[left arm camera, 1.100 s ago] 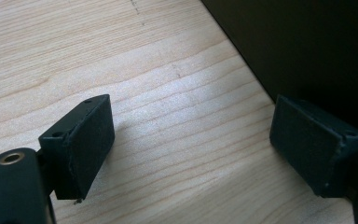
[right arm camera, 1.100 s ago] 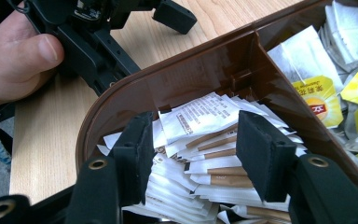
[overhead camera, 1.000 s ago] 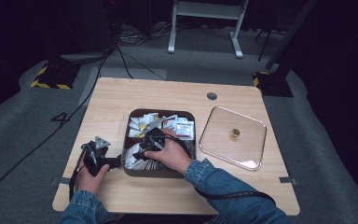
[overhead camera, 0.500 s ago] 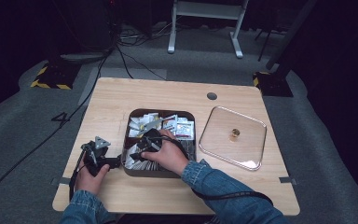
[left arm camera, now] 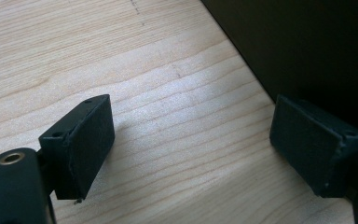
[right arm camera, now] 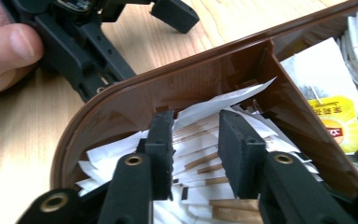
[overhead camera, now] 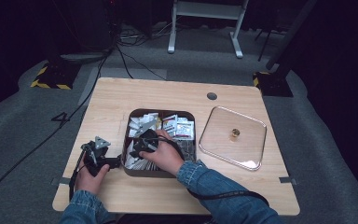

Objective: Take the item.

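Our right gripper (right arm camera: 196, 154) hangs over the near corner compartment of the brown box (right arm camera: 135, 98), its jaws part-open with the white paper sachets (right arm camera: 200, 140) between and below them. Thin, light and floppy, they crumple easily; we'd pinch one by its raised edge. Our left gripper (left arm camera: 191, 149) rests wide open on the tabletop (left arm camera: 121, 56), the box wall just beside one jaw.

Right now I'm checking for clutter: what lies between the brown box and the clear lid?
Bare wood. In the high view the brown box and the clear lid lie apart on the table, nothing between them.
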Motion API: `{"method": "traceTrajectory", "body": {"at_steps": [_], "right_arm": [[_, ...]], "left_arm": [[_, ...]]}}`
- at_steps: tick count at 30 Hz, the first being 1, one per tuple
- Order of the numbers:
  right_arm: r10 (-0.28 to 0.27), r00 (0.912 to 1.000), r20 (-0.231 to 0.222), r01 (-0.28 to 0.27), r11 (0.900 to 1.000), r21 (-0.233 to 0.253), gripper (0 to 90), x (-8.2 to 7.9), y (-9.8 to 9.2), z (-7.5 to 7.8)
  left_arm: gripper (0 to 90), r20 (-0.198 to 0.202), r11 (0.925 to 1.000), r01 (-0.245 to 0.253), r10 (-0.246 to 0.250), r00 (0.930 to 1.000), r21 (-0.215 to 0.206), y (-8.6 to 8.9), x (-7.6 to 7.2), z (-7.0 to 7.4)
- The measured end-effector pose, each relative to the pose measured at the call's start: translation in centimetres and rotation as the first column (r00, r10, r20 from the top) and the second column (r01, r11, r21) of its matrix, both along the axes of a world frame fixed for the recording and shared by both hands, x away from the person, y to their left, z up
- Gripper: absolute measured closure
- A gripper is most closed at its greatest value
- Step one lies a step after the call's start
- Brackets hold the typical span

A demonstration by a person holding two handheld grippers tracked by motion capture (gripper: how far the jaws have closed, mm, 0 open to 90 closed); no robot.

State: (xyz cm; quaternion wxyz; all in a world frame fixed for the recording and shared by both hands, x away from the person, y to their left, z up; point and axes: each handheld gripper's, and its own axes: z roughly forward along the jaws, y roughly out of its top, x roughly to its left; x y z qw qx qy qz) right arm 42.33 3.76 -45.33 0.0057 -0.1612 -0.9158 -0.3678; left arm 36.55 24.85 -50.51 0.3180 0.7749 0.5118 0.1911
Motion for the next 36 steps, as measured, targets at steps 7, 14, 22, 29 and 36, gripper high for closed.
{"method": "traceTrajectory", "body": {"at_steps": [7, 14, 22, 29, 36], "right_arm": [[-0.028, 0.9996, -0.008, 0.028, 1.000, 0.008, 72.4, 0.4, -0.1, -0.1], [-0.088, 0.9957, -0.027, 0.089, 0.995, 0.034, 69.9, 0.9, -0.1, -0.2], [-0.093, 0.9957, 0.007, 0.092, 0.995, 0.024, 83.2, 0.7, -0.2, 0.1], [-0.091, 0.9949, 0.043, 0.089, 0.995, 0.053, 90.0, 0.7, -0.5, 0.5], [-0.092, 0.9949, 0.040, 0.089, 0.993, 0.083, 90.0, 0.6, -1.1, 1.2]], "left_arm": [[14.2, 0.001, 1.0000, 0.000, 0.000, 1.0000, 0.001, 0.0, 0.0, 0.0], [14.2, 0.000, 1.0000, 0.000, 0.000, 1.0000, 0.000, 0.0, 0.0, 0.0], [14.2, 0.000, 1.0000, 0.000, 0.000, 1.0000, 0.000, 0.0, 0.0, 0.0], [14.2, 0.001, 1.0000, 0.000, 0.000, 1.0000, 0.001, 0.0, 0.0, 0.0], [14.2, 0.000, 1.0000, 0.000, 0.000, 1.0000, 0.000, 0.0, 0.0, 0.0]]}}
